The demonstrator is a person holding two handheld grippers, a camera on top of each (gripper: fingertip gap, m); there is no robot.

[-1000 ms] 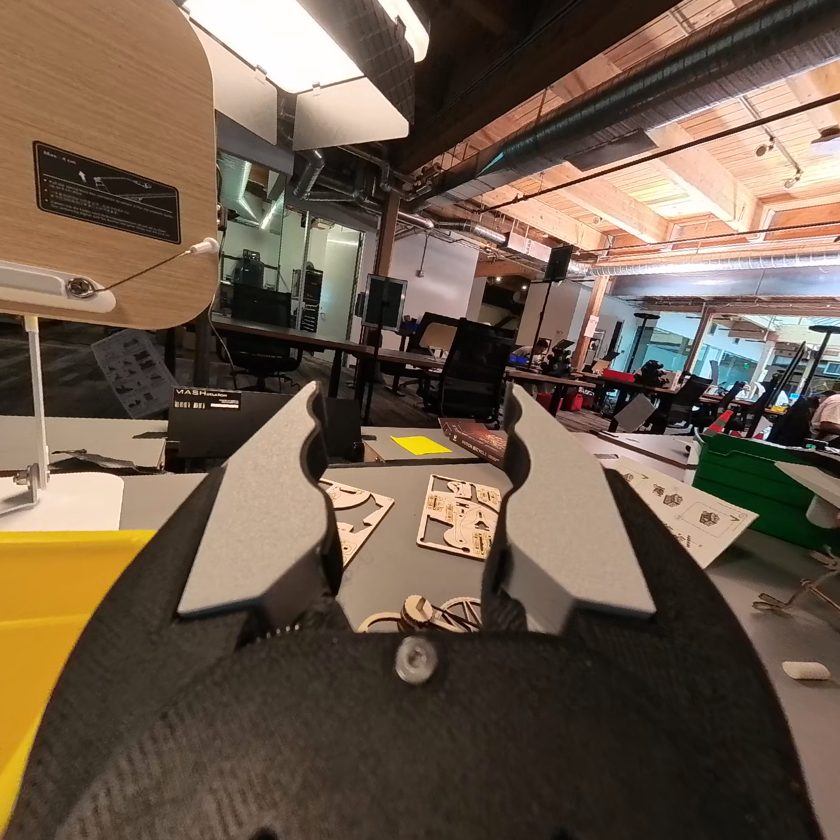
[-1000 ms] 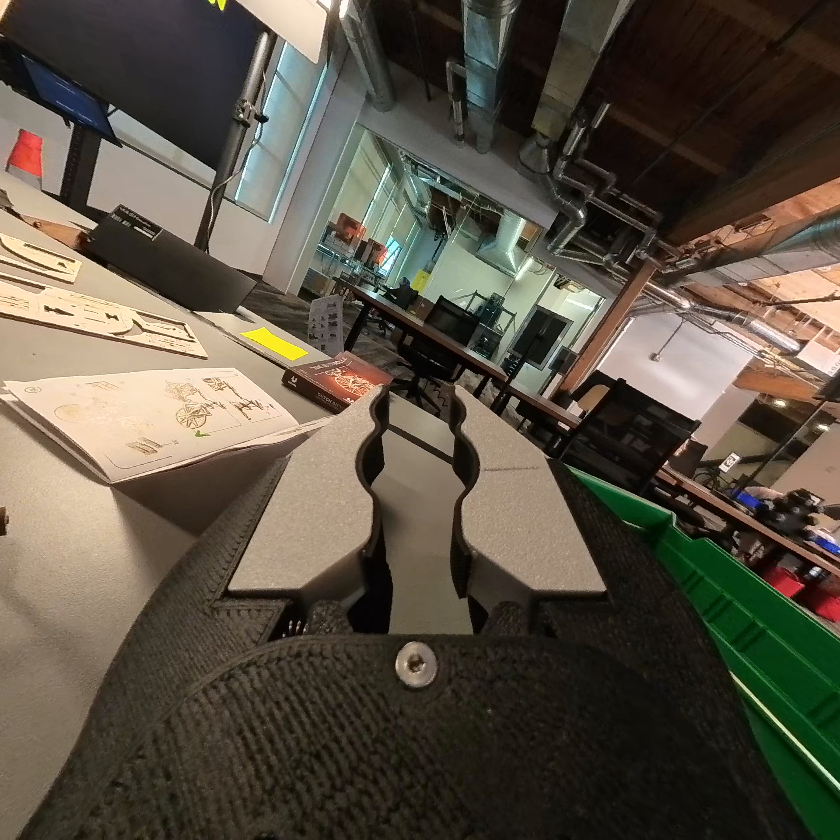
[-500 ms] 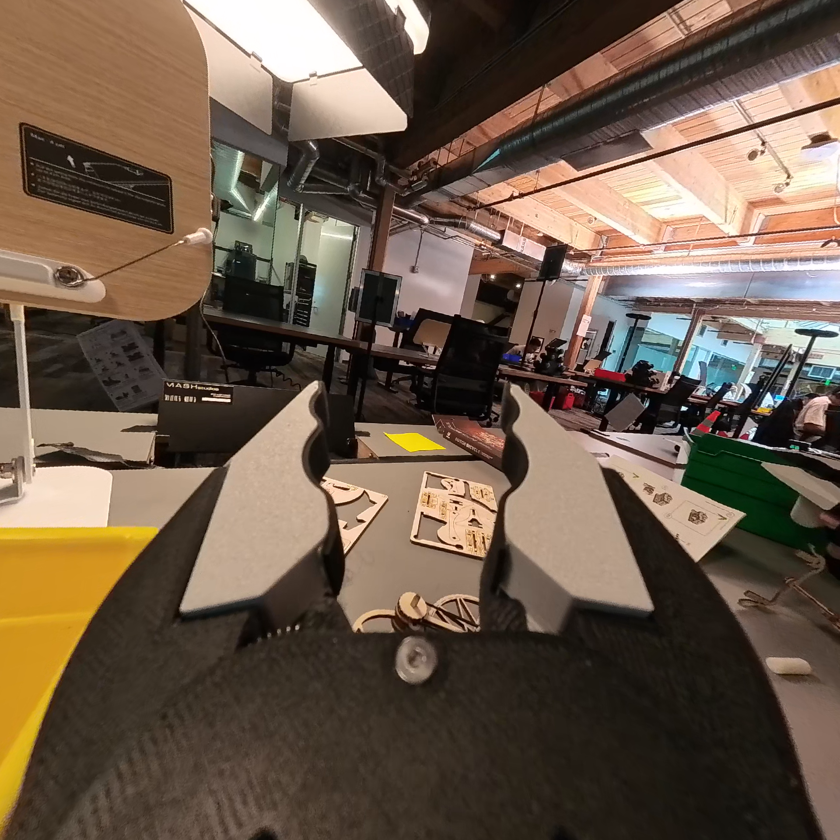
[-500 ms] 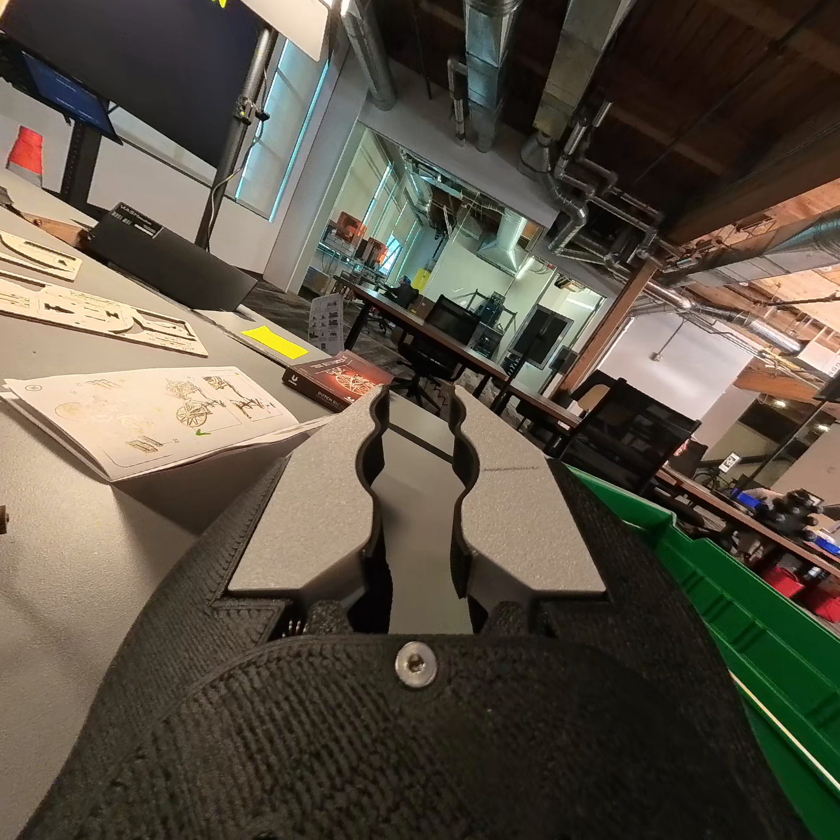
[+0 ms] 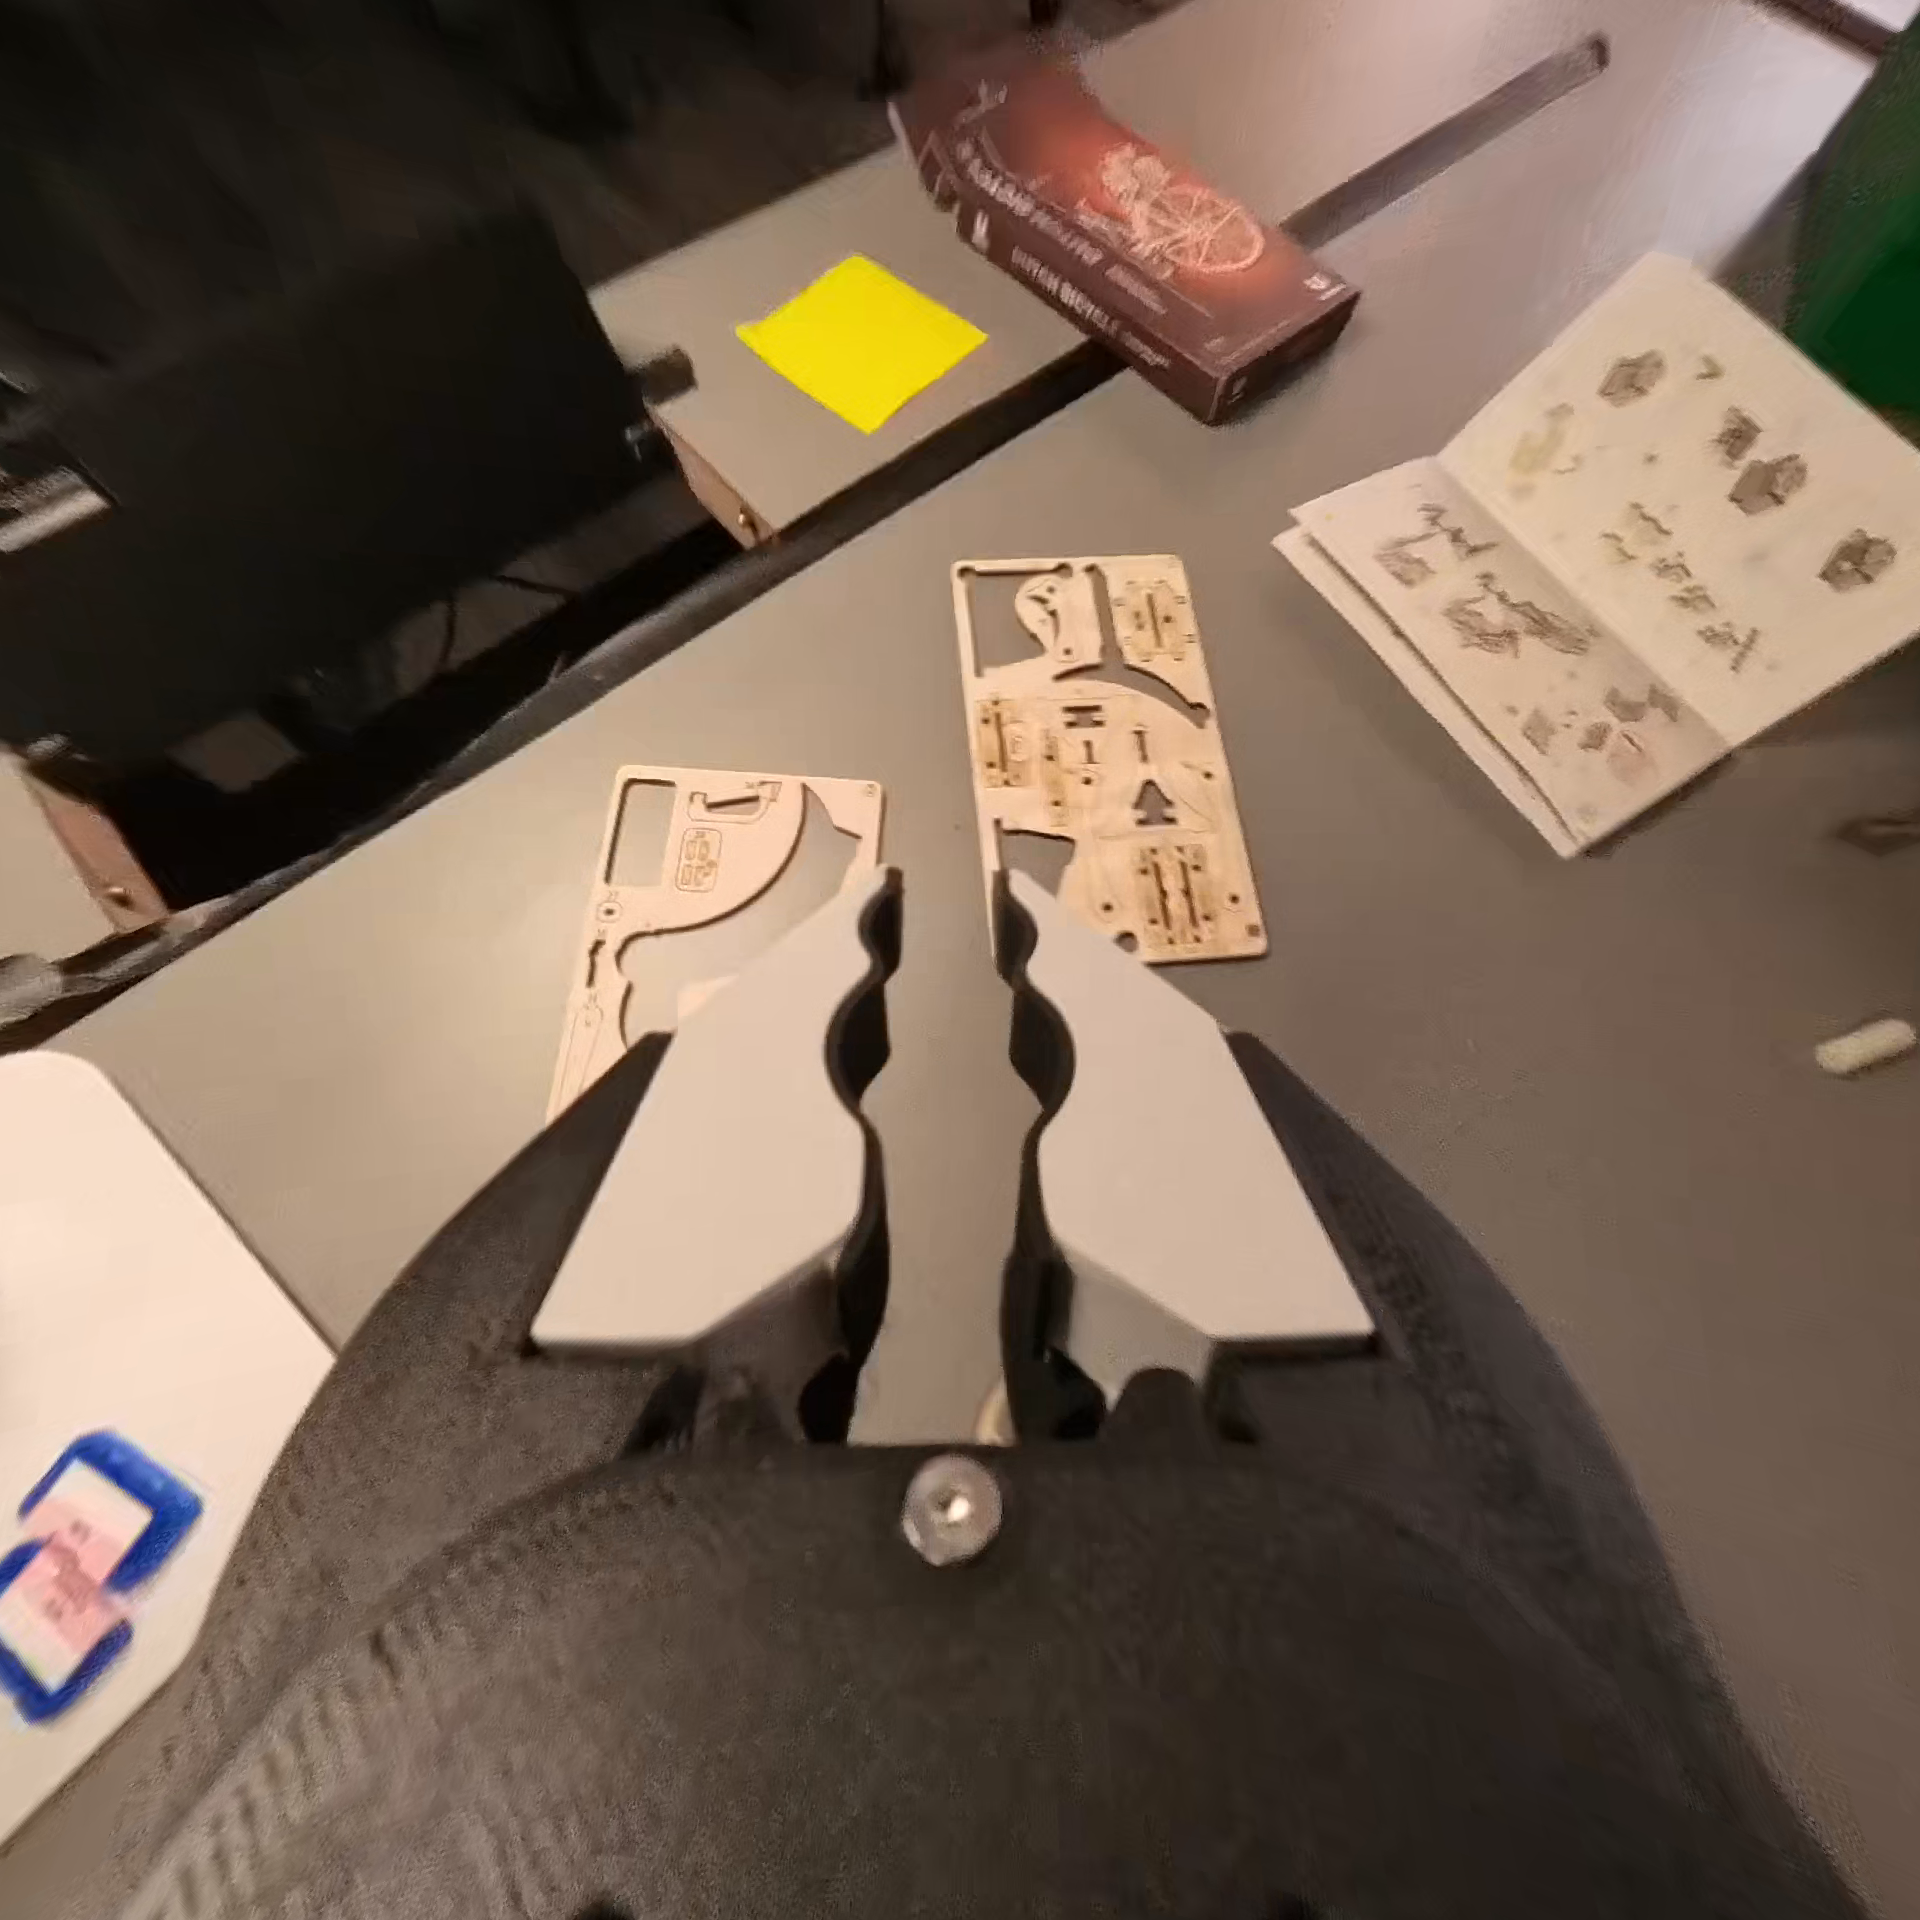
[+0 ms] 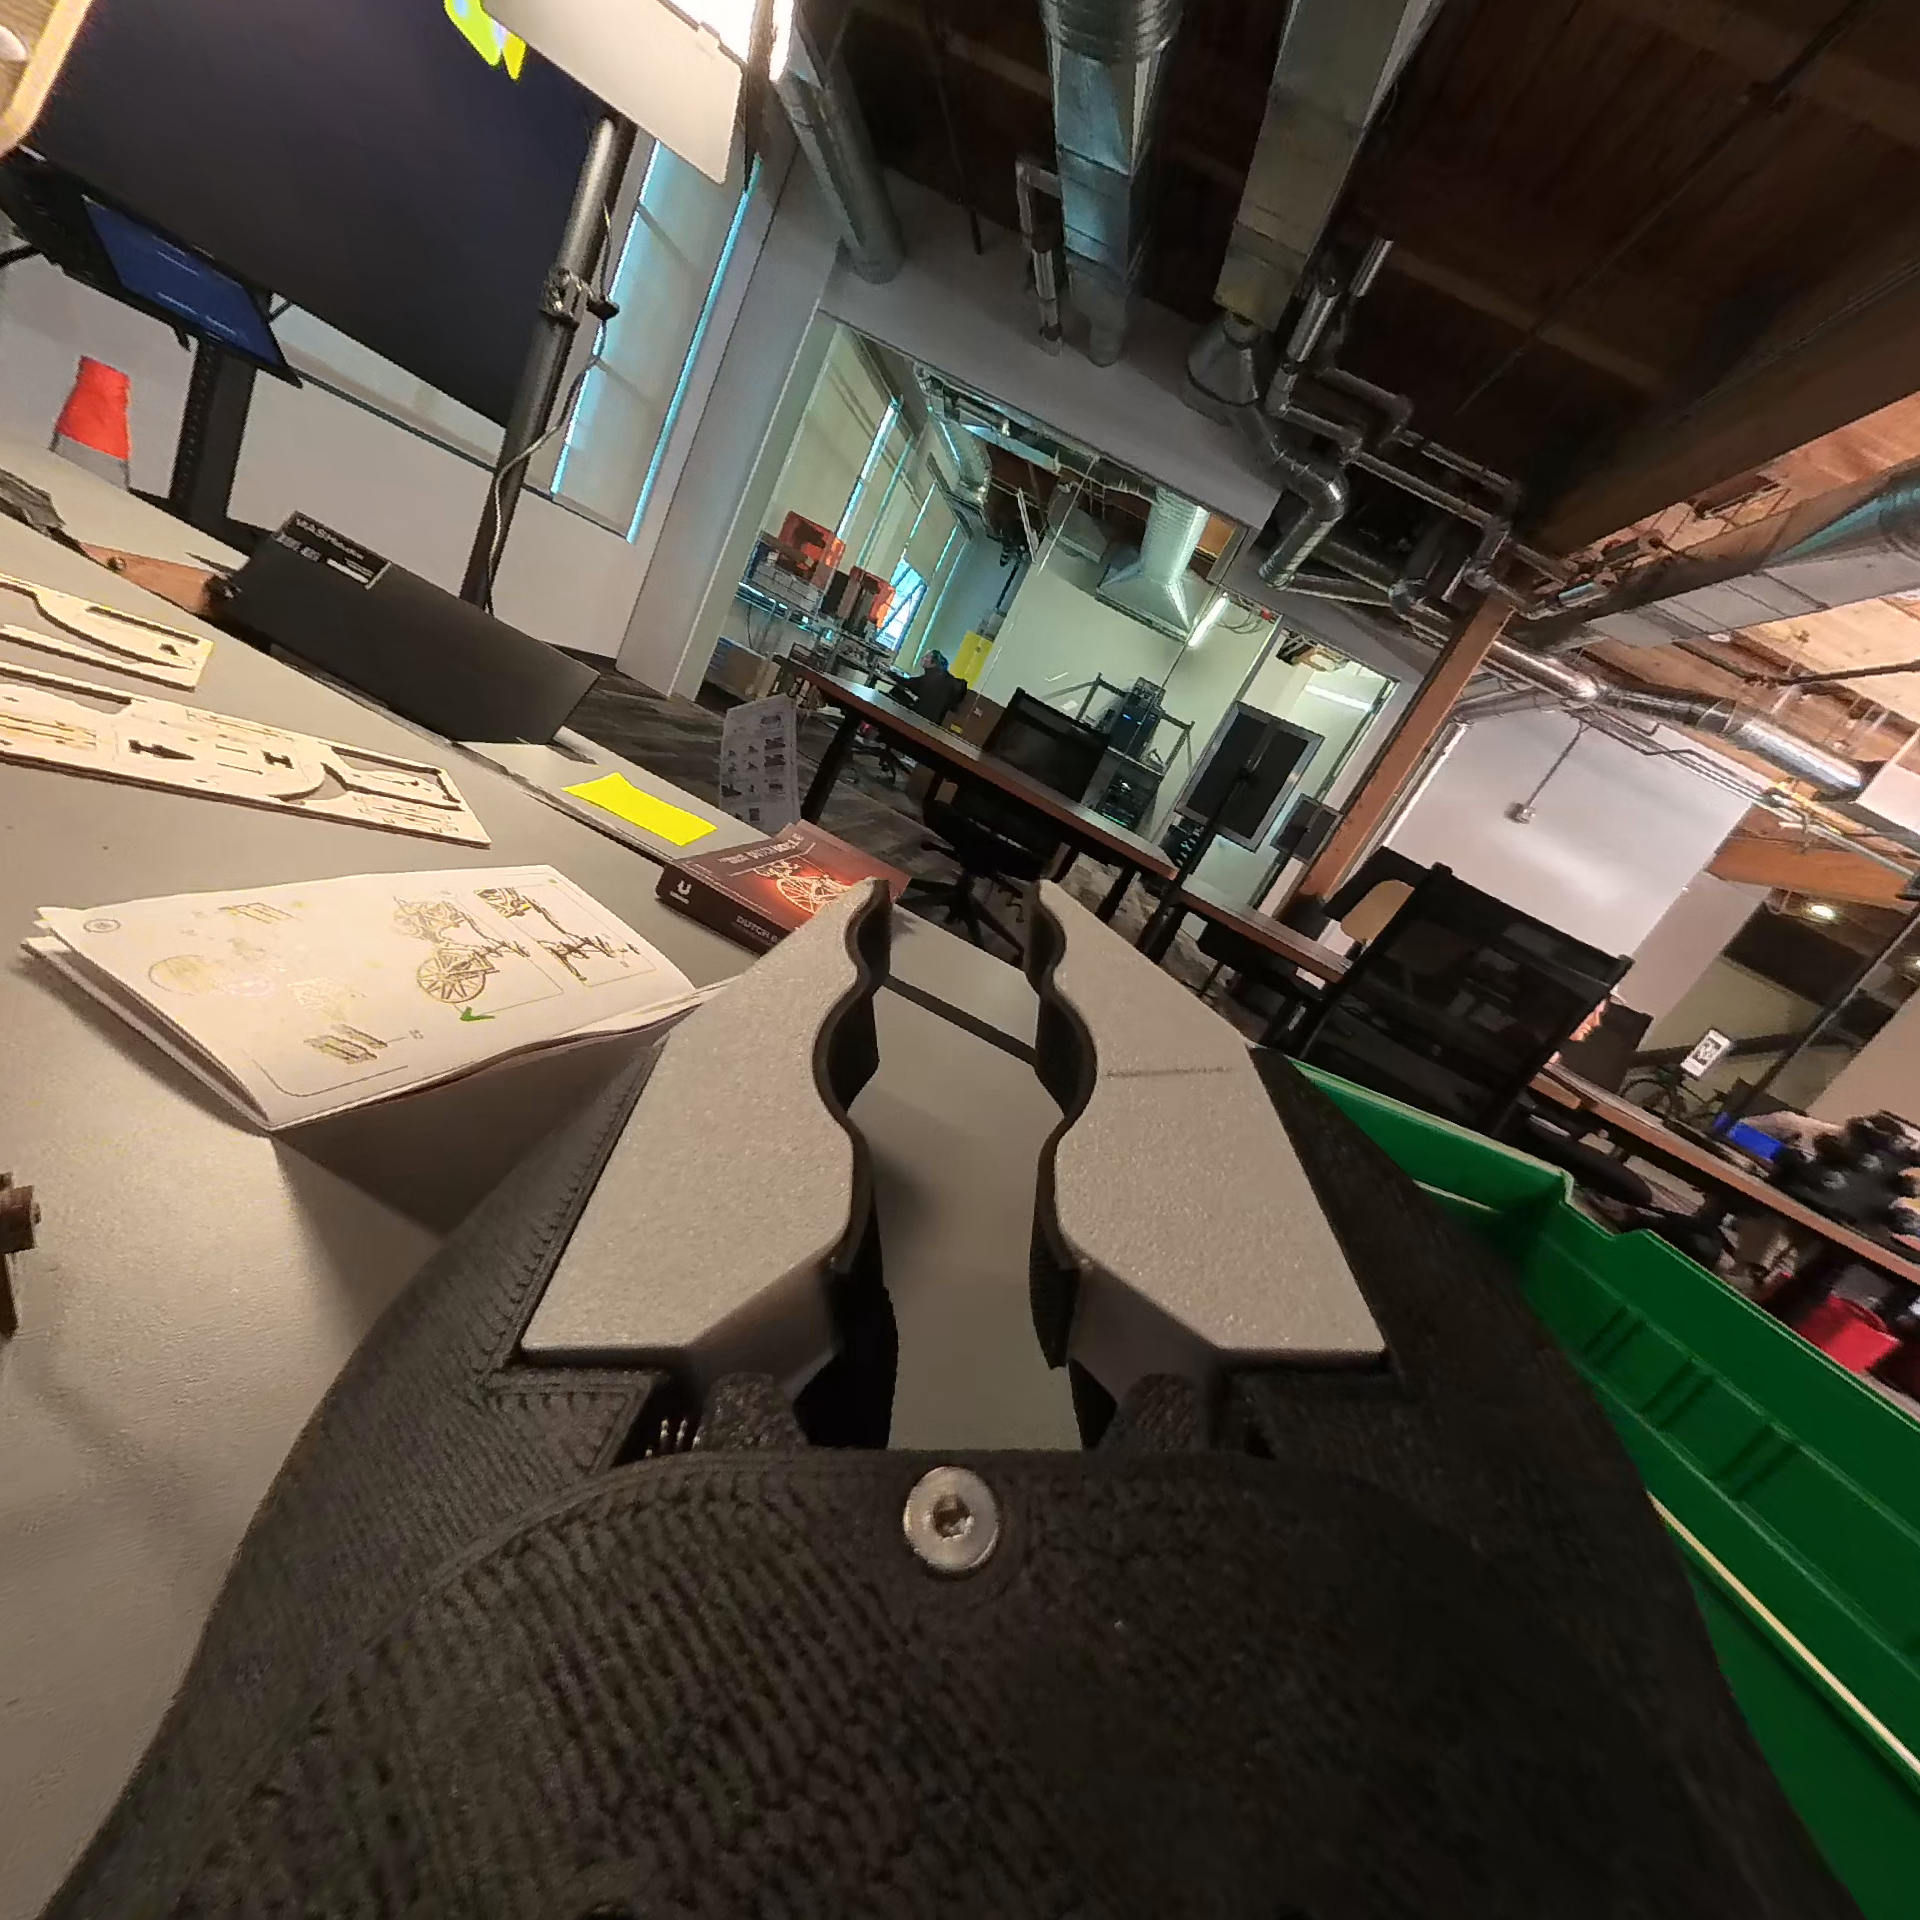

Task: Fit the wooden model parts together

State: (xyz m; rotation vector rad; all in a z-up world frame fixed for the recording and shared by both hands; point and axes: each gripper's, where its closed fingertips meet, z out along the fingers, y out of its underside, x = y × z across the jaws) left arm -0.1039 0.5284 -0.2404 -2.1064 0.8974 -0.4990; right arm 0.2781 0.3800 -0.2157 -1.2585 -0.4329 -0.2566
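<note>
Two laser-cut wooden part sheets lie flat on the grey table. In the left wrist view the left sheet (image 5: 727, 831) is partly under my left gripper (image 5: 945, 888) and the right sheet (image 5: 1112, 748) lies just beyond its right fingertip. The left gripper points down at the table, its jaws a narrow gap apart, with nothing between them. My right gripper (image 6: 961, 904) rests low over the table, jaws slightly apart and empty. The sheets (image 6: 239, 764) lie far to its left. A small dark wooden piece (image 6: 10, 1236) shows at the left edge.
An open instruction booklet (image 5: 1621, 582) (image 6: 343, 977), a brown box (image 5: 1122, 239) (image 6: 779, 883) and a yellow note (image 5: 862, 338) lie beyond the sheets. A green bin (image 6: 1662, 1351) stands at the right. A white base (image 5: 104, 1299) with a blue-framed item (image 5: 73, 1558) is at the left. A small white piece (image 5: 1865, 1044) lies at the right. My hands' fingertips stand some 40 cm from each other. The small dark wooden piece (image 6: 10, 1236) is closer to my right gripper, around 15 cm from its tips; the left tips are 35 cm off.
My left gripper has lifted and tipped down to look at the table, and its jaws have closed from wide to a narrow gap. The right gripper has not moved.
</note>
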